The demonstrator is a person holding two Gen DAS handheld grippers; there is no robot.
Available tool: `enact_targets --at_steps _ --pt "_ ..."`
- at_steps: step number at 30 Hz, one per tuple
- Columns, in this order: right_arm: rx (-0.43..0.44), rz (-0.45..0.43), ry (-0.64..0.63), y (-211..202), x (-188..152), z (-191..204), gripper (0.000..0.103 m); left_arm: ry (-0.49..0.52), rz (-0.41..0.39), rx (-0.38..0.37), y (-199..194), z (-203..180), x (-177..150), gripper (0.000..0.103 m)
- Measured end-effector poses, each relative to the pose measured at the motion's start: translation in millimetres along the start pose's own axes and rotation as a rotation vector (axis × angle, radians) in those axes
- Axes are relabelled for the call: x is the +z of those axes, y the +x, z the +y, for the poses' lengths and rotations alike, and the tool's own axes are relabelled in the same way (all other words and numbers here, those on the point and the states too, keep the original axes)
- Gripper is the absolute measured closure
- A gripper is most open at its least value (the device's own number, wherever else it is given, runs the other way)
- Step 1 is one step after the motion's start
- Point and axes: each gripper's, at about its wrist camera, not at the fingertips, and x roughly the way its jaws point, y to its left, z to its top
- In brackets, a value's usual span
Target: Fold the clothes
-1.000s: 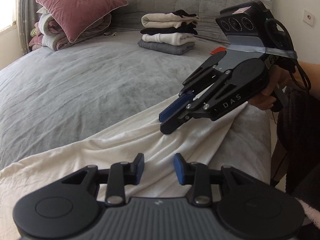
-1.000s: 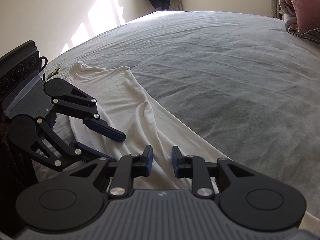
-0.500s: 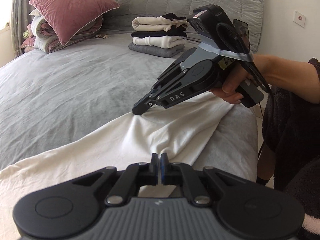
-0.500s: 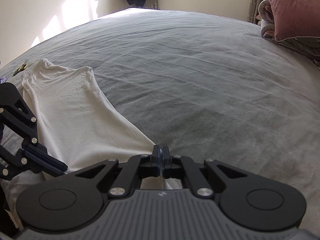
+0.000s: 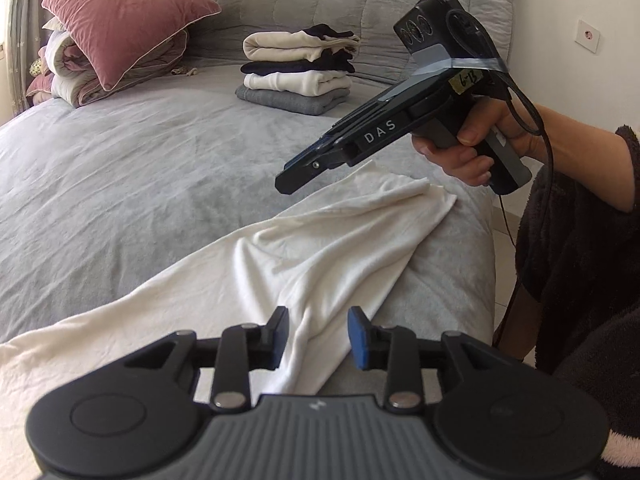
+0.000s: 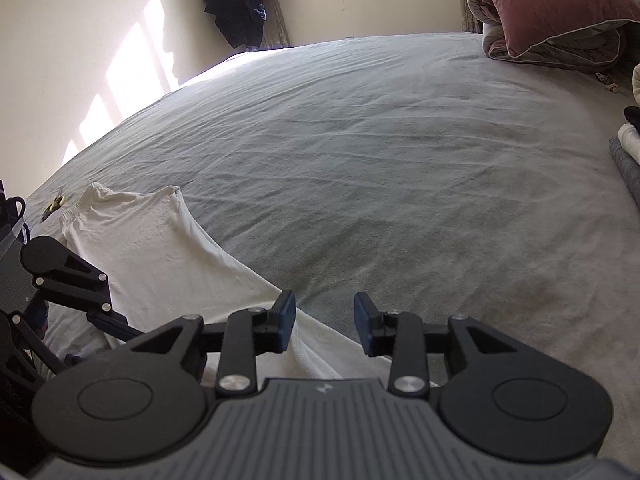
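Cream garment, left wrist view: the cream garment [image 5: 320, 248] lies stretched along the near edge of the grey bed [image 5: 120, 184], one end bunched at the bed's corner.
Left gripper, left wrist view: the left gripper [image 5: 318, 338] has just been opening; its jaws stand partly apart, a ridge of cloth under the gap, pads not pressing it.
Right gripper, left wrist view: the right gripper [image 5: 296, 182] hangs clear above the garment's far end, holding nothing.
Folded pile: a stack of folded clothes [image 5: 298, 72] sits well apart, near the headboard.
Right gripper, right wrist view: the right gripper [image 6: 325, 326] has just been opening too; jaws partly apart, empty, above the cloth's edge.
Risk, judged: the bunched end could slide off the corner, dragging the rest.
Risk, judged: creases left in would spoil the fold's straightness.
Risk, judged: a bite at the ridge may catch one layer only.
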Motion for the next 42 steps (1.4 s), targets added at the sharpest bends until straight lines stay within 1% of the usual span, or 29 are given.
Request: enact_targets --at_steps 1,5,11,13,16,18,20,21,23,26,27,29,31,33,36,39,40,42 --pt "0.000 -0.002 -0.003 -5.5 -2.2 -2.0 0.066 0.004 -0.002 -0.002 3.1 -2.2 2.4 0.068" --pt "0.008 0.012 -0.084 -18.7 -15.1 4.3 0.066 0.035 -0.001 -0.029 22.2 -13.9 12.9 0.068" --pt "0.057 0.044 -0.210 -24.6 -34.5 20.9 0.073 0.072 0.021 -0.072 51.0 -30.6 19.9 0.068" --pt "0.105 0.064 -0.188 -21.0 -37.8 21.5 0.075 0.084 0.030 -0.076 57.9 -34.4 19.7 0.068" --pt "0.167 0.090 -0.092 -9.6 -41.8 17.3 0.075 0.105 0.032 -0.082 59.8 -37.9 17.7 0.068" --pt "0.110 0.094 -0.101 -1.1 -44.6 19.3 0.075 0.118 0.031 -0.086 60.4 -39.7 16.0 0.068" --pt "0.026 0.077 -0.135 2.2 -45.8 20.2 0.084 0.115 0.029 -0.090 60.6 -38.5 15.3 0.068" --pt "-0.003 0.069 -0.154 1.7 -45.8 20.5 0.084 0.111 0.028 -0.093 60.5 -37.8 15.2 0.068" --pt "-0.102 0.054 -0.215 -0.4 -45.4 21.5 0.084 0.108 0.026 -0.097 60.4 -36.8 15.1 0.068" --pt "-0.342 0.032 -0.324 -3.2 -44.9 13.2 0.083 0.110 0.024 -0.098 60.5 -37.0 14.6 0.068" --pt "-0.392 0.029 -0.330 -5.6 -43.2 6.8 0.082 0.111 0.024 -0.096 60.6 -37.2 14.6 0.068" --pt "-0.411 0.017 -0.277 -15.5 -38.2 -12.0 0.082 0.113 0.023 -0.089 60.0 -38.2 14.9 0.068" --pt "-0.385 -0.008 -0.205 -31.6 -34.1 -28.6 0.081 0.112 0.021 -0.088 59.4 -38.9 15.4 0.068" --pt "-0.351 -0.022 -0.161 -46.0 -32.6 -39.3 0.078 0.098 0.013 -0.092 59.4 -38.3 16.8 0.068" --pt "-0.268 -0.010 -0.130 -60.9 -35.3 -47.6 0.078 0.067 -0.005 -0.103 59.9 -36.6 20.1 0.068" --pt "-0.179 0.029 -0.105 -65.7 -42.3 -50.8 0.078 0.060 -0.013 -0.105 63.7 -38.9 23.6 0.069" --pt "-0.170 0.041 -0.106 -64.0 -45.0 -49.7 0.078 0.062 -0.014 -0.104 66.1 -40.4 24.9 0.069" --pt "-0.188 0.064 -0.120 -59.0 -50.8 -47.8 0.078 0.069 -0.012 -0.105 70.5 -43.0 26.0 0.069"
